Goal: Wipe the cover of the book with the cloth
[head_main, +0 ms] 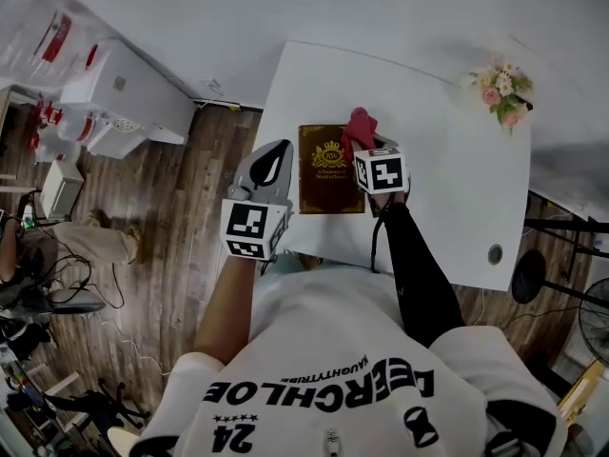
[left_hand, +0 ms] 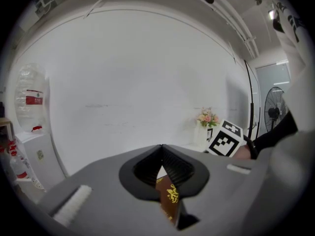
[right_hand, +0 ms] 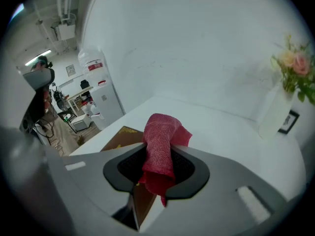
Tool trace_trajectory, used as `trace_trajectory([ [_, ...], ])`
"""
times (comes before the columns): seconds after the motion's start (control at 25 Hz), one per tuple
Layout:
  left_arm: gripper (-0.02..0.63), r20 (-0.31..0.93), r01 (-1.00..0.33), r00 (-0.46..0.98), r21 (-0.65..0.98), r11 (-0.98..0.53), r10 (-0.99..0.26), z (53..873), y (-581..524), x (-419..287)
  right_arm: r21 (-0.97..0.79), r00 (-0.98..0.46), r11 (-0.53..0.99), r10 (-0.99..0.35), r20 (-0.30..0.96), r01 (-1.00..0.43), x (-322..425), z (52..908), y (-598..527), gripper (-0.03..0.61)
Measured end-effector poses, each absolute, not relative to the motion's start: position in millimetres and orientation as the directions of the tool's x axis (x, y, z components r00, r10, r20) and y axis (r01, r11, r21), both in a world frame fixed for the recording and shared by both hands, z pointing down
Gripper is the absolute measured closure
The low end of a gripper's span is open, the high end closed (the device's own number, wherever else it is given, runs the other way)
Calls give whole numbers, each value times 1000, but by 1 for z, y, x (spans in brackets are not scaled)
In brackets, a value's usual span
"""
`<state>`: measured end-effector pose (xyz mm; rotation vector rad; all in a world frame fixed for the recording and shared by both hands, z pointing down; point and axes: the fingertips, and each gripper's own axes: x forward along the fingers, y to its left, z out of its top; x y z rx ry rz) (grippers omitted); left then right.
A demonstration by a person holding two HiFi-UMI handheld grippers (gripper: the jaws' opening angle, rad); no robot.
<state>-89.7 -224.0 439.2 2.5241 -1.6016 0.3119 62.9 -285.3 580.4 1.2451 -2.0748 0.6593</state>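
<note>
A brown book (head_main: 328, 171) with a gold crest lies flat on the white table (head_main: 447, 179), near its front left edge. My right gripper (head_main: 367, 141) is over the book's upper right corner and is shut on a bunched red cloth (head_main: 360, 125). In the right gripper view the cloth (right_hand: 160, 144) sticks up between the jaws, with the book (right_hand: 120, 137) below and to the left. My left gripper (head_main: 277, 150) hovers beside the book's left edge, its jaws together. In the left gripper view a strip of the book (left_hand: 170, 199) shows through the slit under the jaws.
A small vase of pink flowers (head_main: 501, 89) stands at the table's far right corner. A round cable hole (head_main: 494, 253) sits near the front right edge. A white cabinet (head_main: 124, 93) stands on the wooden floor to the left, and a fan (head_main: 595, 324) to the right.
</note>
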Motion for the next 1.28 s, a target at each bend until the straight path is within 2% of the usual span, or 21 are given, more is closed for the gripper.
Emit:
trace_trajectory([
  [0.12,557,249,-910,403,5,-415,-881,440,-222,-94,-76,-448,528,-625,640,-846,30,555,-285,477],
  [0.24,557,249,-917,388,8,-399,-887,441,-220,-99,-137,-566,632,-550,614,-763,-14,552,-270,477],
  [0.44,557,252,-925,369,8,-380,-894,441,-216,-107,-266,-662,708,-366,655,-654,-66,574,-234,477],
  [0.6,557,257,-929,359,8,-369,-897,442,-213,-112,-318,-645,700,-264,717,-639,-77,602,-214,477],
  [0.72,557,256,-930,357,8,-367,-898,442,-213,-113,-341,-631,653,-275,725,-676,-68,608,-215,477],
  [1.28,557,260,-912,399,17,-409,-879,445,-219,-93,-215,-443,464,-466,766,-859,37,608,-249,477],
])
